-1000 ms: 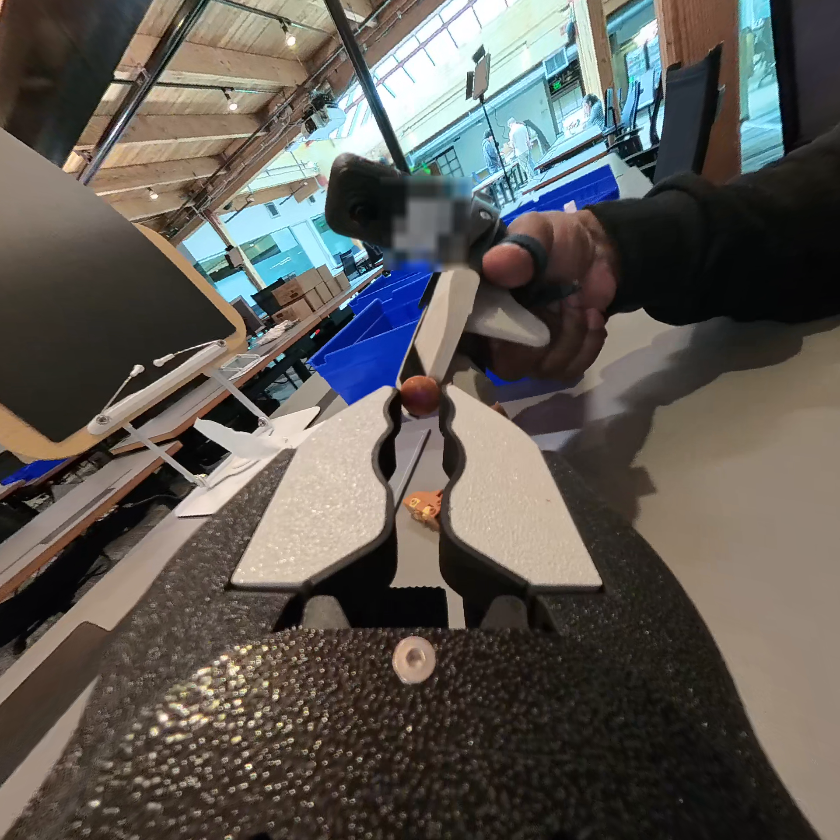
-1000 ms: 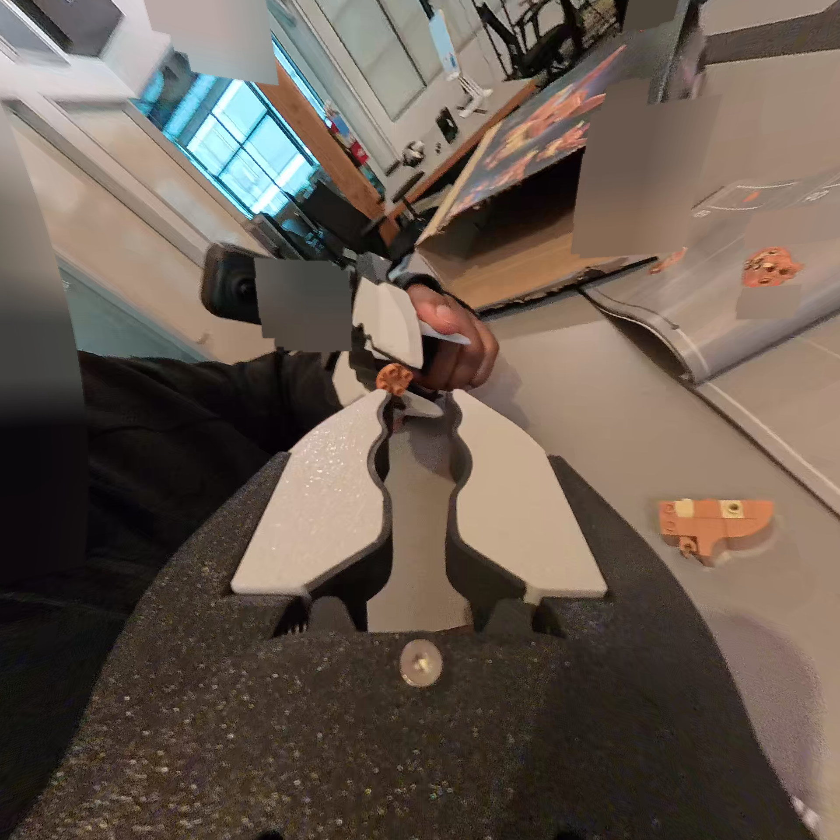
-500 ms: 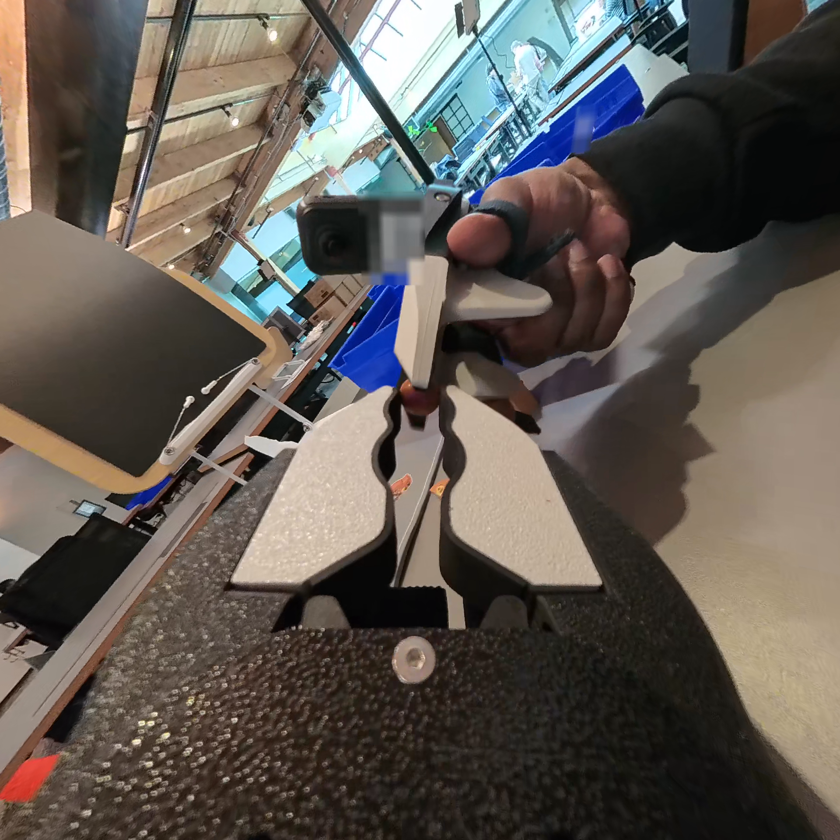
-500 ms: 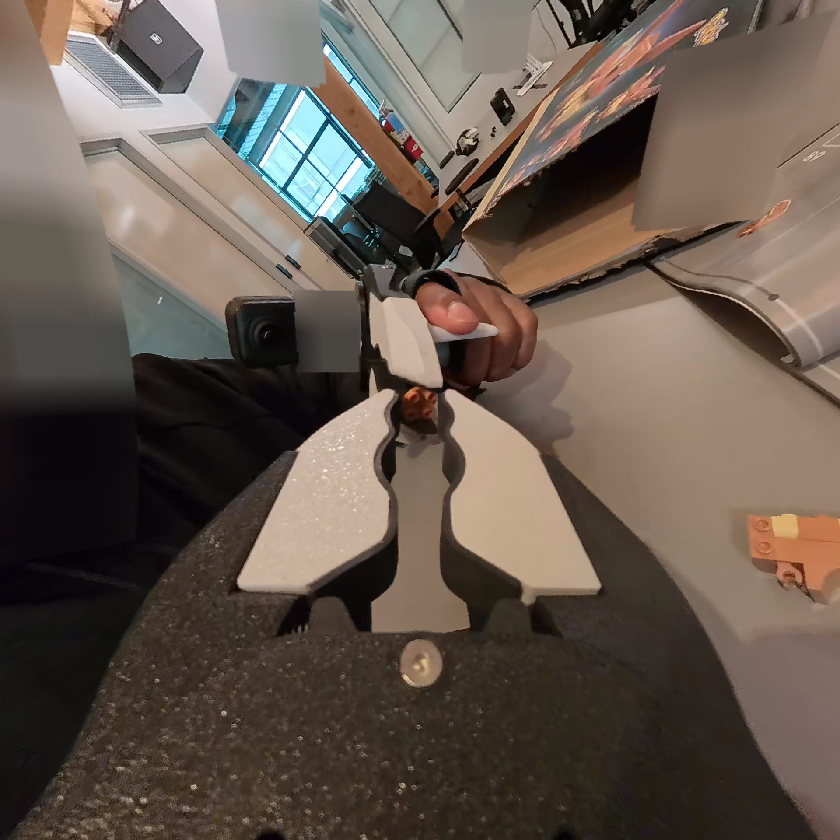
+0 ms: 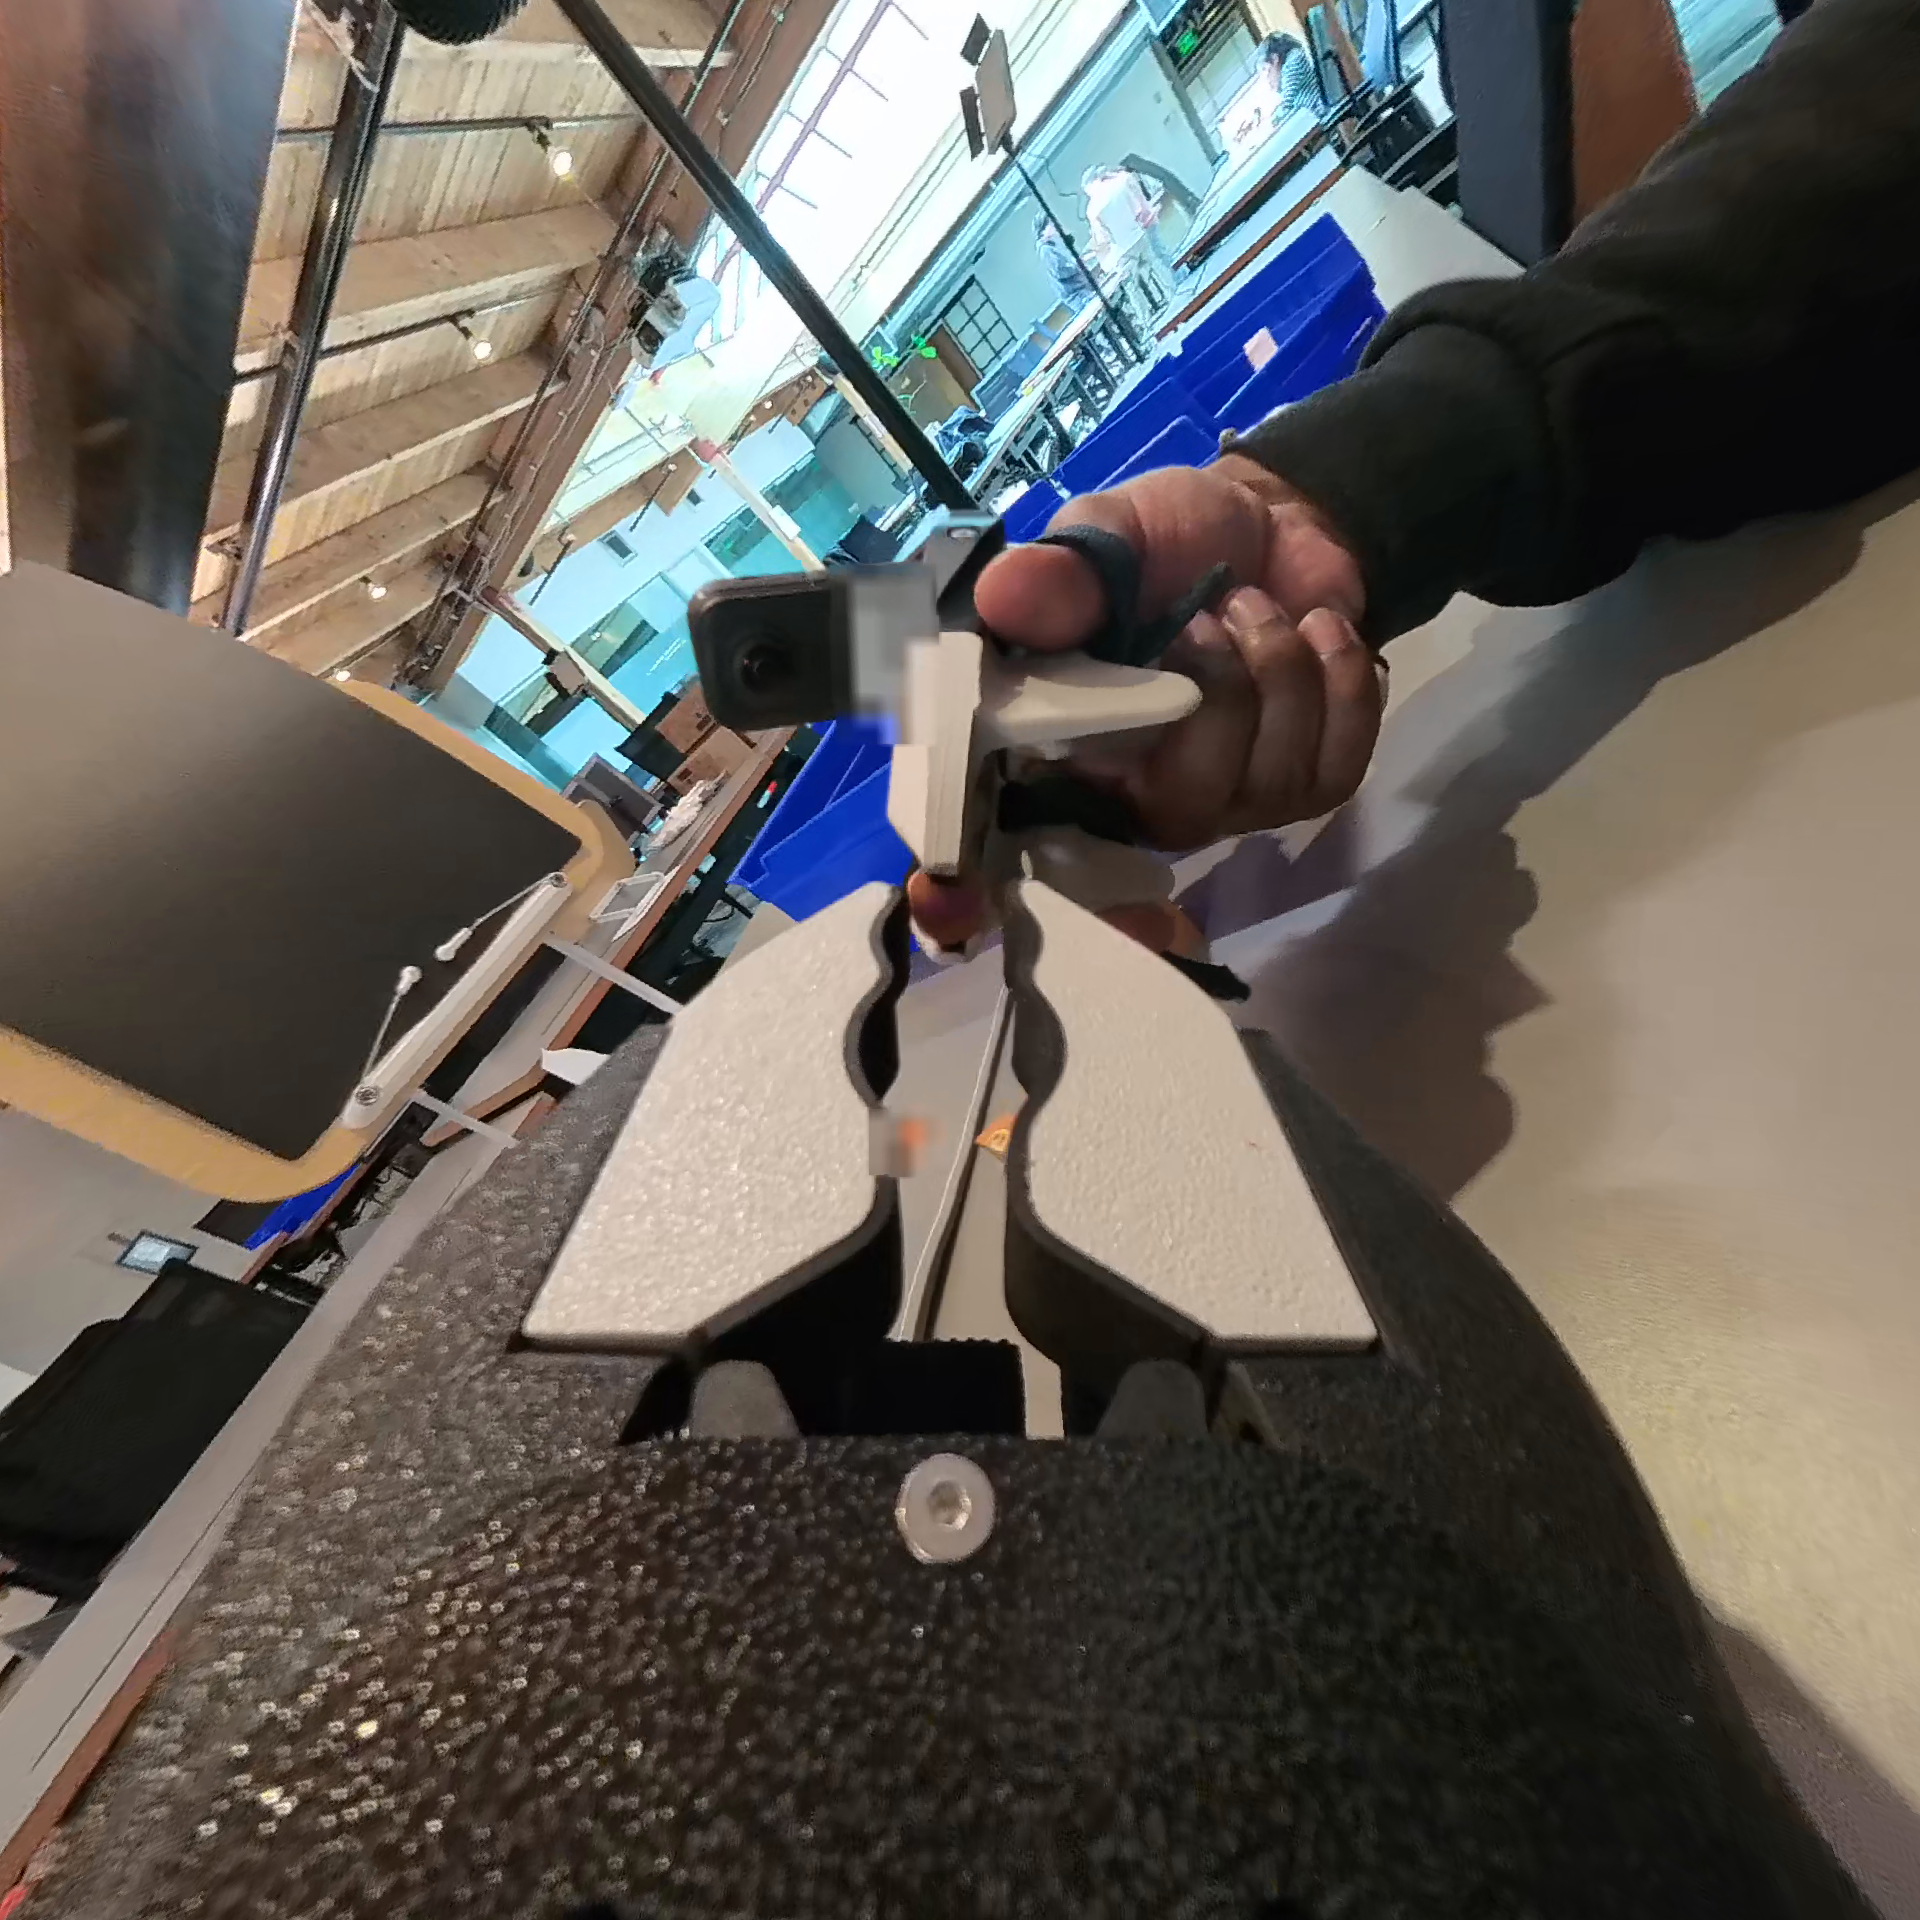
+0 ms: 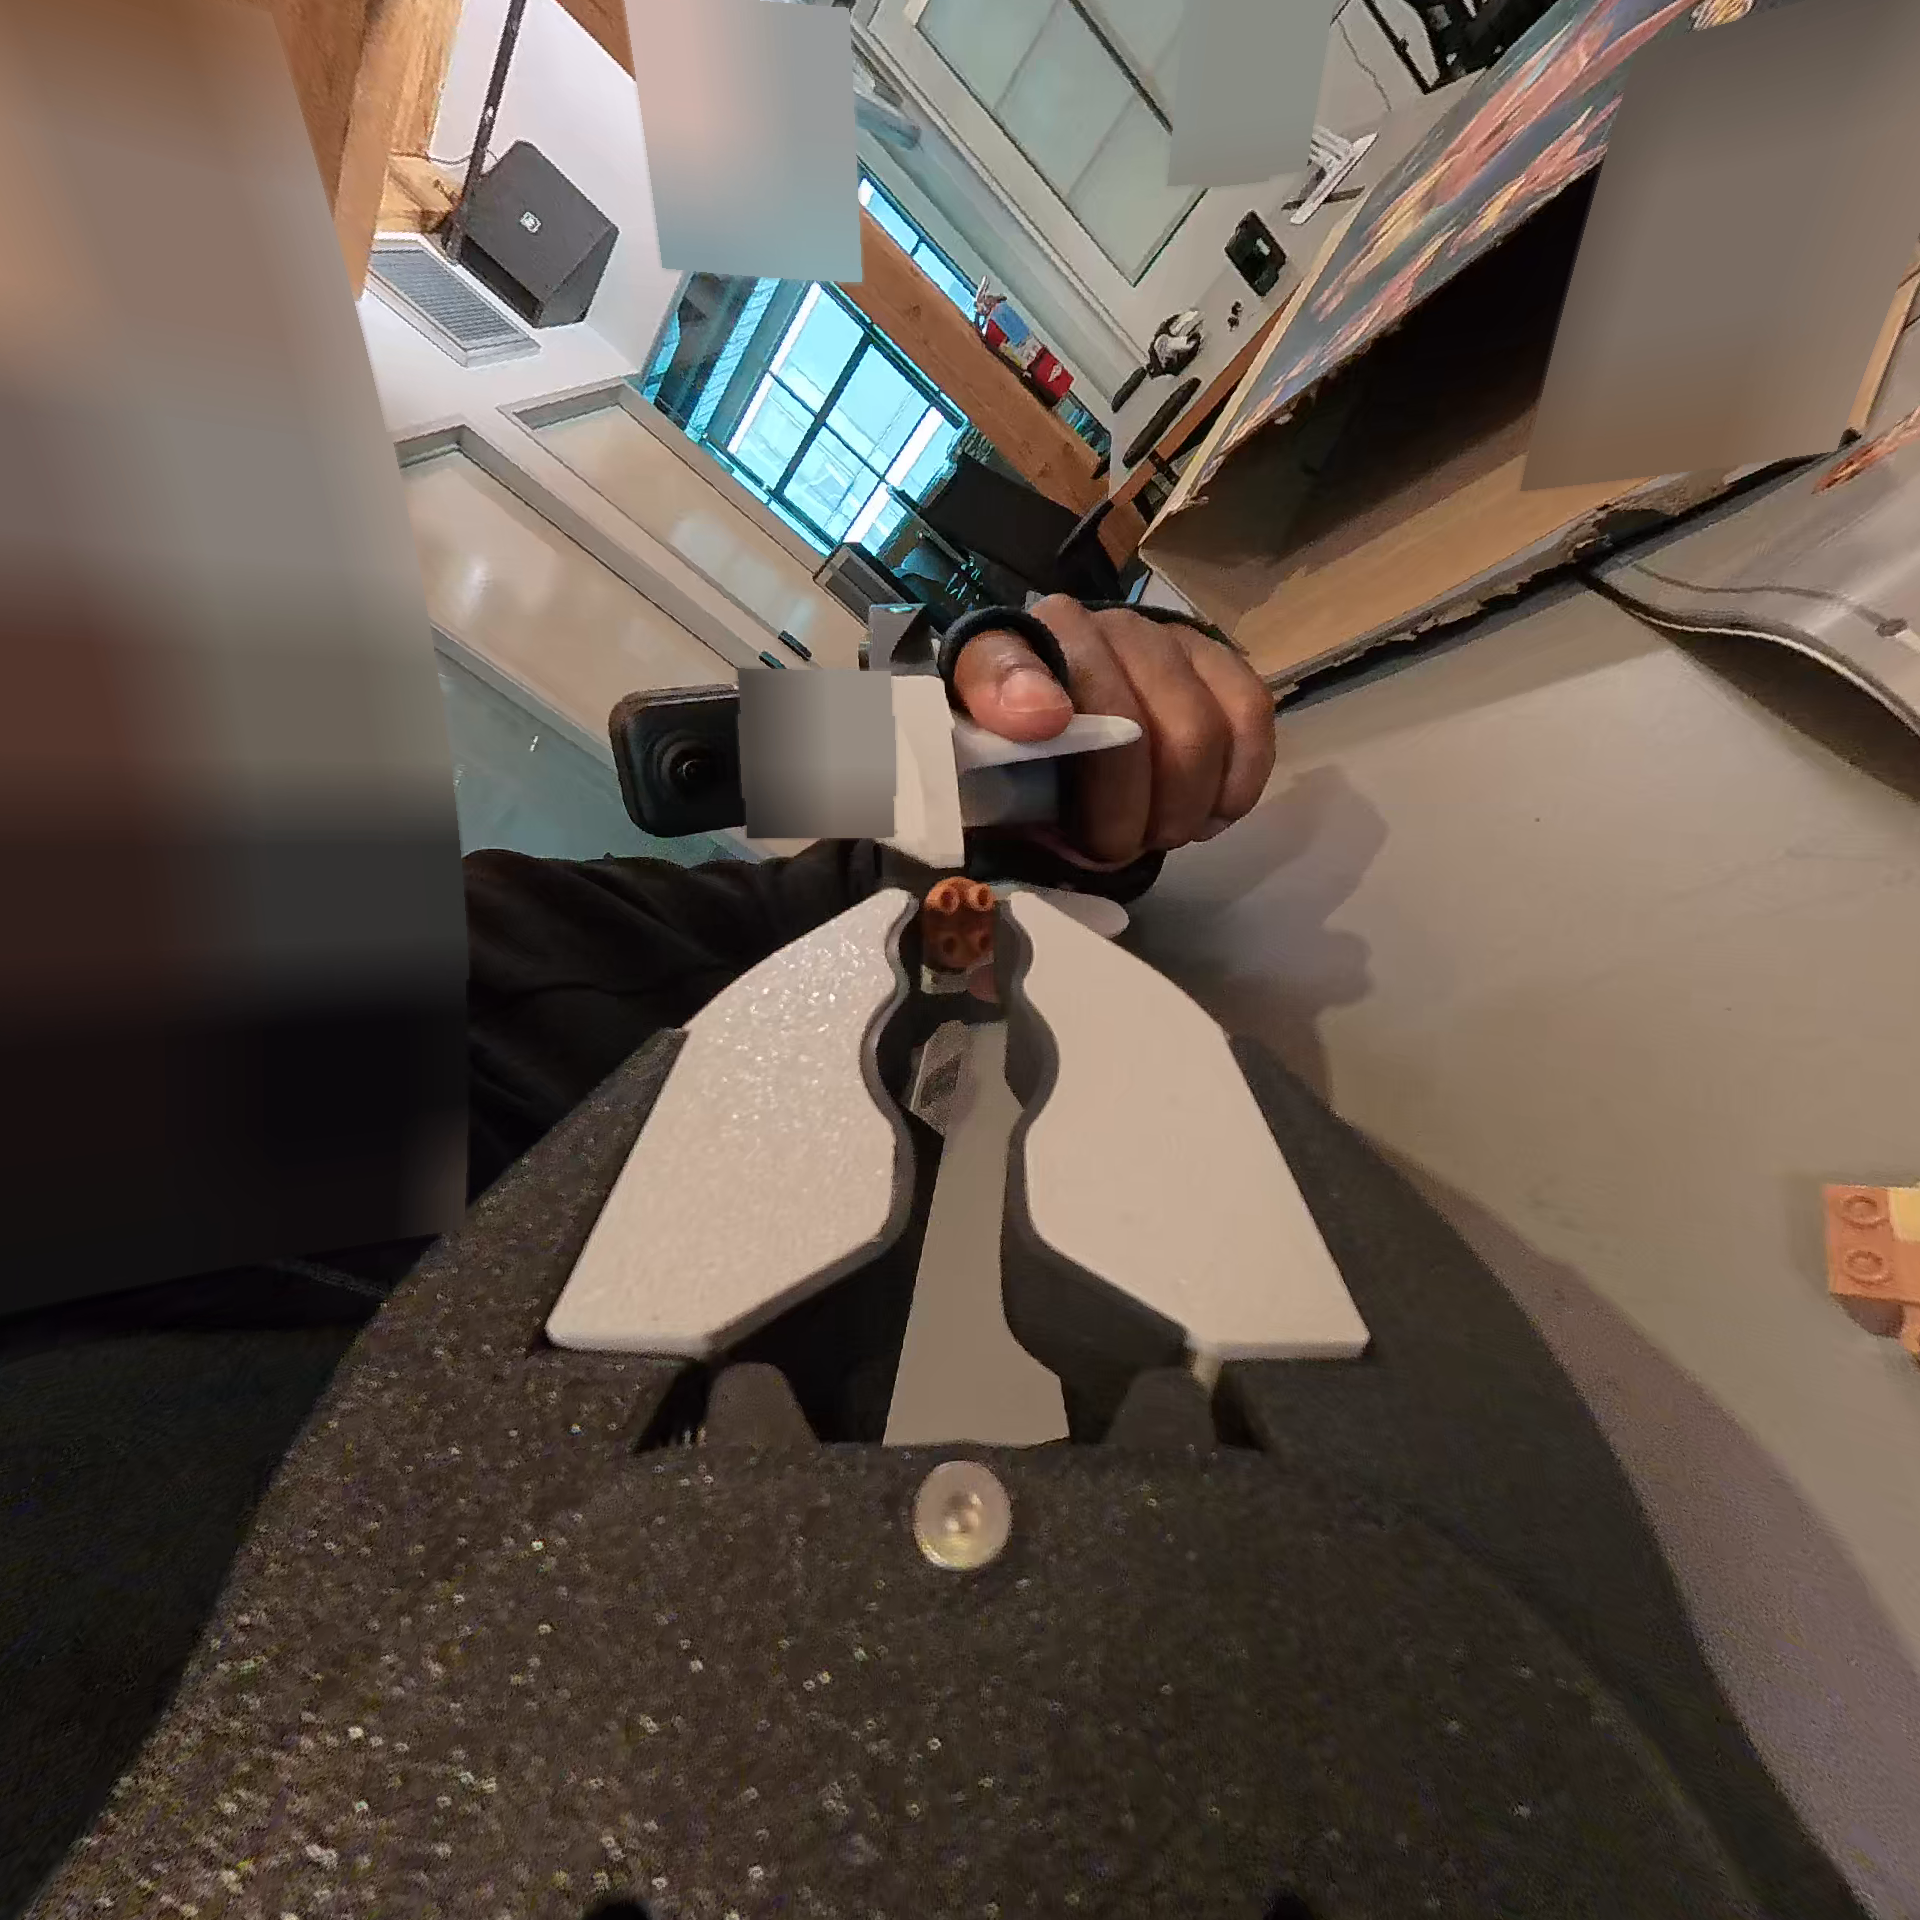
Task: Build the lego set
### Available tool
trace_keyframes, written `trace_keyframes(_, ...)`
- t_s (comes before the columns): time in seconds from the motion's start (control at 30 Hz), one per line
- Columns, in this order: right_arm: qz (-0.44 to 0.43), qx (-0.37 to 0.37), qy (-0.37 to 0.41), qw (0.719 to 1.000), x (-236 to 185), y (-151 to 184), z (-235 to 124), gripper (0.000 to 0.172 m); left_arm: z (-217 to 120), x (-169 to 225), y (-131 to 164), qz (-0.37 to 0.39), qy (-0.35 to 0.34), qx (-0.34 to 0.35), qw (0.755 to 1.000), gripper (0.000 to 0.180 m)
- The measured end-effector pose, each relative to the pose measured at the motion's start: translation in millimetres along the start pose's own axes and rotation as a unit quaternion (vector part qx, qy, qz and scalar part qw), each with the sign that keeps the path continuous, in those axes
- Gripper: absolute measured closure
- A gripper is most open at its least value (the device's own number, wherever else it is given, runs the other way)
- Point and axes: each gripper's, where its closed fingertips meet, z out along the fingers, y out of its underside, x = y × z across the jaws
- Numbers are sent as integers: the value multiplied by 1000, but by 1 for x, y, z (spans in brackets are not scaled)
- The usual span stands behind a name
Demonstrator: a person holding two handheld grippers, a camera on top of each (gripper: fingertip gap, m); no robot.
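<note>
One small orange-brown studded plastic brick [image 6: 957, 925] hangs above the grey desk [image 6: 1558, 935], gripped between the tips of two grey-fingered grippers. The left gripper [image 5: 951, 914] clamps it, and the right gripper [image 6: 957, 920] has closed on it too. One larger tan brick assembly [image 6: 1870, 1247] lies at the desk's right edge. No writing is legible.

table [image 6: 1558, 935] bare right of grippers; cardboard box [image 6: 1351, 540] behind | brick assembly [image 6: 1870, 1247] right edge
</note>
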Motion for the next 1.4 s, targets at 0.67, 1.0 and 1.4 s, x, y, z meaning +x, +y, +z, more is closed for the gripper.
trace_keyframes(0.67, 38, 24, -18, 999, 6, -2, 6, 160, 4, -4, 9, 15, -30, -33, 999, 164)
trace_keyframes(1.0, -3, 33, 9, 999, 9, -3, 4, 152, 4, -9, 12, -26, -42, -37, 998, 165)
trace_keyframes(1.4, -261, 74, 197, 942, 26, -26, -20, 148, 4, -30, 28, -280, -69, -35, 957, 165)
